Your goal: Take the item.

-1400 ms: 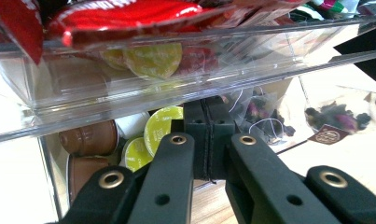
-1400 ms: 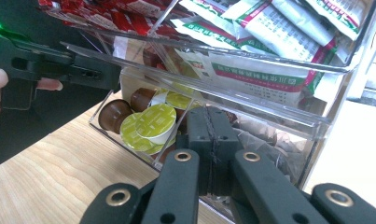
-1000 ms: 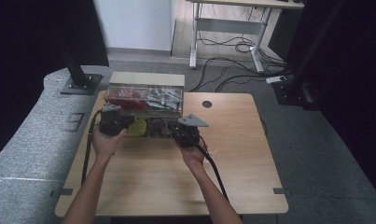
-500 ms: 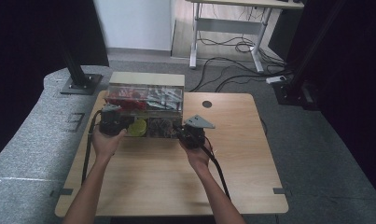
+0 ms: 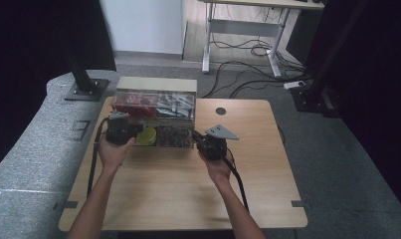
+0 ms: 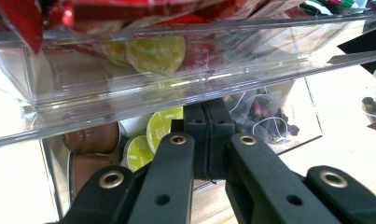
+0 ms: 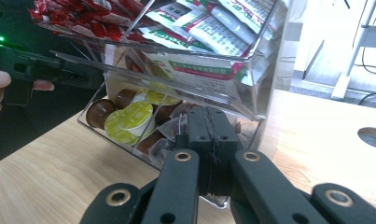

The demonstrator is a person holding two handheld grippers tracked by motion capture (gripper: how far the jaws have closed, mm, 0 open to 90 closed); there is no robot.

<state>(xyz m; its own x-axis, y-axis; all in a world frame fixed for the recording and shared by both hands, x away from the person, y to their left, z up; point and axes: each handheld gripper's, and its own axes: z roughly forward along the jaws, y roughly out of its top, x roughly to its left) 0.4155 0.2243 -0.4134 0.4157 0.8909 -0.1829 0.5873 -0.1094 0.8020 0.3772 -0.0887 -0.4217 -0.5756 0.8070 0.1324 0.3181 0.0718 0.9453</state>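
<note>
at centre frame, on a pale wooden table [image 5: 178, 189] ringed by grey floor [image 5: 34, 164], dark curtains, cables at upper right: clear organizer box [image 5: 155, 118] of capsules and sachets. left gripper [image 6: 208, 135] and right gripper [image 7: 209, 140] pressed against its front, jaws together, empty.

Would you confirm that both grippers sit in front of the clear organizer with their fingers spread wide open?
Not quite: the fingers are shut, not spread. The left gripper view shows the left gripper with its pads pressed together, and the right gripper view shows the same for the right gripper. The rest holds: in the high view both sit at the front of the clear organizer.
</note>
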